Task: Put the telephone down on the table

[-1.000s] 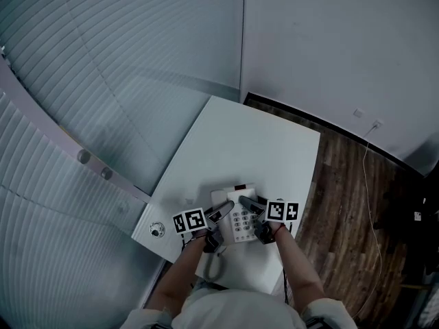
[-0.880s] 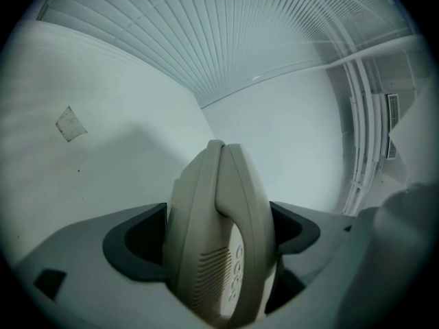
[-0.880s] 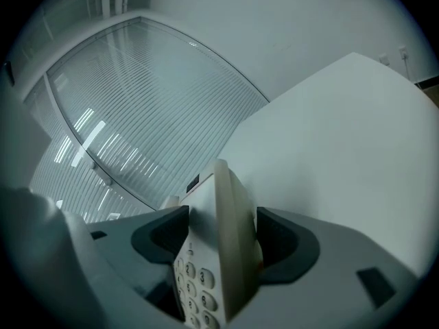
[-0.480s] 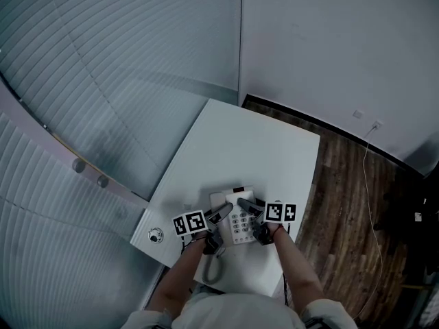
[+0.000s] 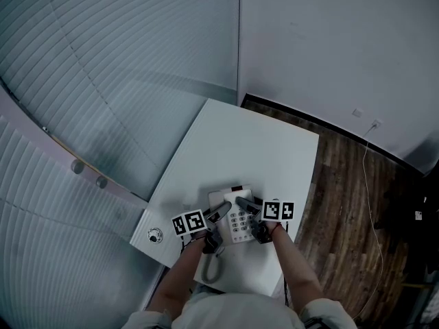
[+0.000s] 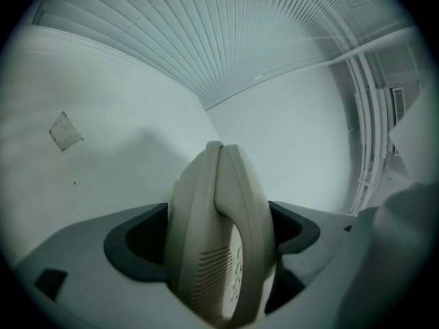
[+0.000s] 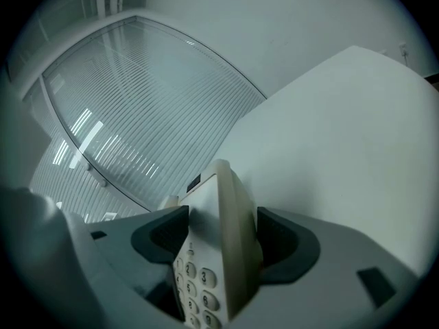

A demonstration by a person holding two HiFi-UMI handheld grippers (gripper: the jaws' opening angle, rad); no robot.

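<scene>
Left gripper [image 5: 220,212] and right gripper [image 5: 244,203] clamp the telephone [image 5: 239,221] by the near edge of the table [image 5: 255,149].

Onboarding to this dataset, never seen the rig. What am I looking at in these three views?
There is no robot: a person holds a two-jaw gripper in each hand. The head view comes from a camera on the person's head, looking down on a white table. The other two views come from cameras riding on each gripper, looking along its jaws. The black-and-white marker cubes are parts of the grippers. The left gripper is shut on the handset side of a beige telephone, and the right gripper is shut on its keypad side. The pictures do not show whether the telephone touches the table.
</scene>
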